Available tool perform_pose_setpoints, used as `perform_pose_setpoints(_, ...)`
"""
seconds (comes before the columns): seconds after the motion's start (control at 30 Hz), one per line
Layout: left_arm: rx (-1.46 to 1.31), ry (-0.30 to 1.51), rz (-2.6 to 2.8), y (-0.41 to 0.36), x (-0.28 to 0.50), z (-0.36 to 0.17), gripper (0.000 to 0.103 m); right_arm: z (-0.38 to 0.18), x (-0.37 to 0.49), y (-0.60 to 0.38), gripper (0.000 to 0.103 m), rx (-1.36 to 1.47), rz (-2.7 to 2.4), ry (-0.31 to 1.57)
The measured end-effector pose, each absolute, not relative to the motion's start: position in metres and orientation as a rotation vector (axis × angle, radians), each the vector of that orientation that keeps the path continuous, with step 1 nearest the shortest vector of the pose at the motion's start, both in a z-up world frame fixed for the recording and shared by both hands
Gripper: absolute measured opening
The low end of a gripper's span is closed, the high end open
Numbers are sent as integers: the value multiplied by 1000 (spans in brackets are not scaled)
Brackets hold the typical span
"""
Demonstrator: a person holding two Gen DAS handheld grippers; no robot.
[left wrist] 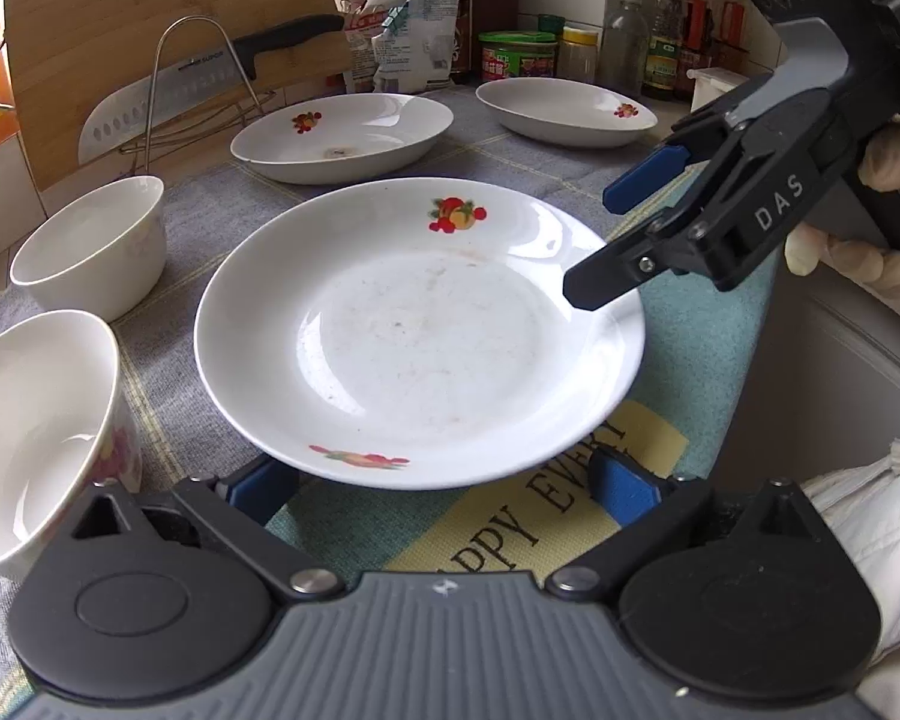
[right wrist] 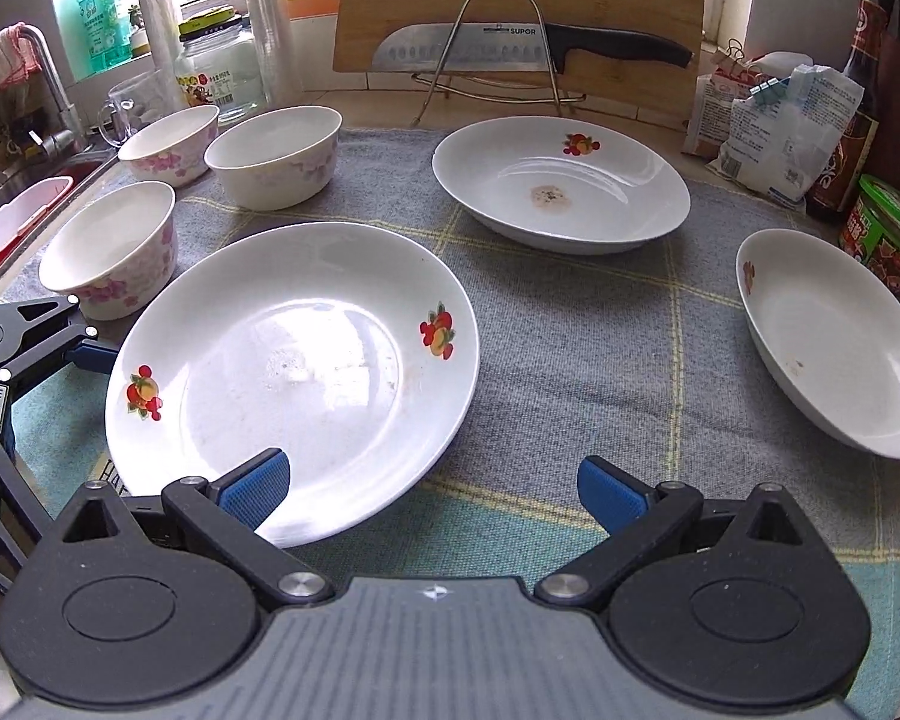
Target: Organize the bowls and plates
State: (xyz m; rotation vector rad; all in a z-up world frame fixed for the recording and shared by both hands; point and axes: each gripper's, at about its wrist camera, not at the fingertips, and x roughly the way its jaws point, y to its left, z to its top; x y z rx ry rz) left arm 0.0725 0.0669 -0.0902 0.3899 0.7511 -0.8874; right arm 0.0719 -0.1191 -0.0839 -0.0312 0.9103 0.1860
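Glazed white fruit-print plate [left wrist: 420,330] lies between both wide-open, empty grippers — left gripper [left wrist: 444,483], right gripper [right wrist: 432,495] — and (I judge) slick ceramic could slip from a shallow rim pinch.

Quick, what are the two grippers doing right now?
Left gripper: open, nothing held, plate rim between its fingers.
Right gripper: open, nothing held.

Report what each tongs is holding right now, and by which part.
Nothing is held. The left tongs stand open at the near rim of the flat plate; the right tongs are open too, one pad over its edge, not closed on it.
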Motion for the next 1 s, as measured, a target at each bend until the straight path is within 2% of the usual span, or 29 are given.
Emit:
perform_pose_setpoints(0.37, 370, 704, -897, 70, 72, -94, 103, -99, 112, -113, 103, -31, 308, 1014)
perform_pose_setpoints(1.0, 352, 694, -845, 67, 70, -93, 102, -102, 146, -93, 103, -163, 420, 1062)
